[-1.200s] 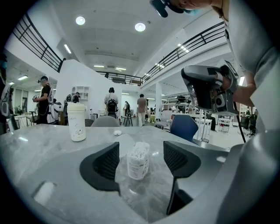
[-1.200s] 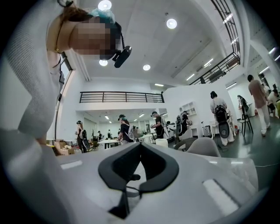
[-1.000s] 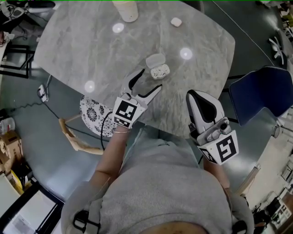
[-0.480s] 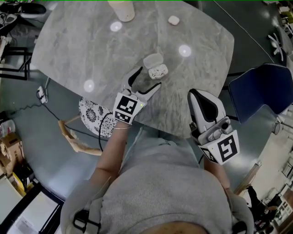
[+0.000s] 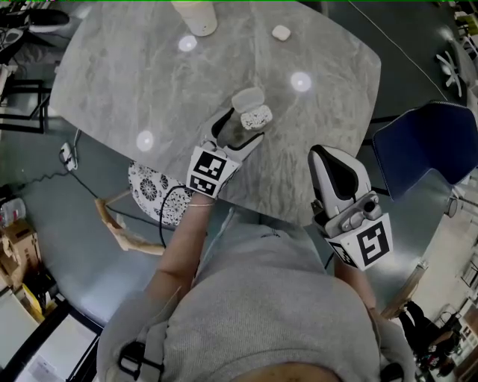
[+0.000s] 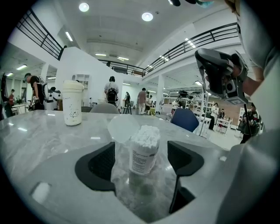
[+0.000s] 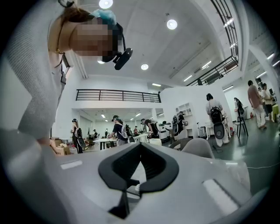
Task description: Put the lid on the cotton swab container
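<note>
A small clear container [image 5: 256,116] packed with white cotton swabs stands upright on the marble table [image 5: 149,67]. Its translucent lid [image 5: 248,98] lies just behind it. My left gripper [image 5: 240,128] is low over the table with its mouth towards the container; its jaws have just been opening. In the left gripper view the container [image 6: 144,146] stands at the mouth of my left gripper [image 6: 142,162] with a gap on each side, and the lid [image 6: 123,127] is behind it. My right gripper [image 5: 323,155] hovers off the table's near edge, shut and holding nothing.
A white tumbler [image 5: 196,16] and a small white object [image 5: 281,33] sit at the table's far side. A blue chair [image 5: 429,149] is at the right, a patterned seat [image 5: 153,190] under the table's left edge. People stand in the hall beyond.
My left gripper has moved forward and down towards the container, and its jaws have spread a little wider. My right gripper has stayed where it was.
</note>
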`<state>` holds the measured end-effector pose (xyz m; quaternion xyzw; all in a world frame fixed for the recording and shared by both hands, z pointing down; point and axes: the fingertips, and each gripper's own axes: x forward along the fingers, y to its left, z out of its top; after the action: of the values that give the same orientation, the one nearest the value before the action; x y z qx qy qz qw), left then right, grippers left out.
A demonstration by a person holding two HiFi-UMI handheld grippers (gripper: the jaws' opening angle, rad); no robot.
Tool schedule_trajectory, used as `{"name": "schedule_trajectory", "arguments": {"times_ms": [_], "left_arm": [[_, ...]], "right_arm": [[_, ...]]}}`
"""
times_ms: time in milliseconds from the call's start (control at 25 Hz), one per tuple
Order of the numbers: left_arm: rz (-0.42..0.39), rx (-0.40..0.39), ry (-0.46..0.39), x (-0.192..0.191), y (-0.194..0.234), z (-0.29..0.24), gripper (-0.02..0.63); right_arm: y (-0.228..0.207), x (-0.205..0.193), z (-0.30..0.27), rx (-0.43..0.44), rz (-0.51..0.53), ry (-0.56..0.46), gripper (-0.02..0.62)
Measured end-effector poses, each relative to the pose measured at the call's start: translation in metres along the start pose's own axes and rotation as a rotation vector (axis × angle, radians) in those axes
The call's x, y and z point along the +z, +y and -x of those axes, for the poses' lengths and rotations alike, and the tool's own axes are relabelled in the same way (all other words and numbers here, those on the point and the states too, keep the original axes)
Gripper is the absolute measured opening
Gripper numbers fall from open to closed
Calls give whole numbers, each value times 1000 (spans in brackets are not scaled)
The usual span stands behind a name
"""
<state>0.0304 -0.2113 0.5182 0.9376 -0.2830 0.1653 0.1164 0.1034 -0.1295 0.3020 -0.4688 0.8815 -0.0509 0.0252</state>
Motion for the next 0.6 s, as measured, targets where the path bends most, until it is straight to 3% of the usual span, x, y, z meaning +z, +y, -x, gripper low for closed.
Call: {"name": "schedule_trajectory", "arguments": {"times_ms": [600], "left_arm": [[-34, 9, 62, -11, 0, -16, 376]], "right_arm": [[-6, -1, 5, -21, -4, 6, 0]]}}
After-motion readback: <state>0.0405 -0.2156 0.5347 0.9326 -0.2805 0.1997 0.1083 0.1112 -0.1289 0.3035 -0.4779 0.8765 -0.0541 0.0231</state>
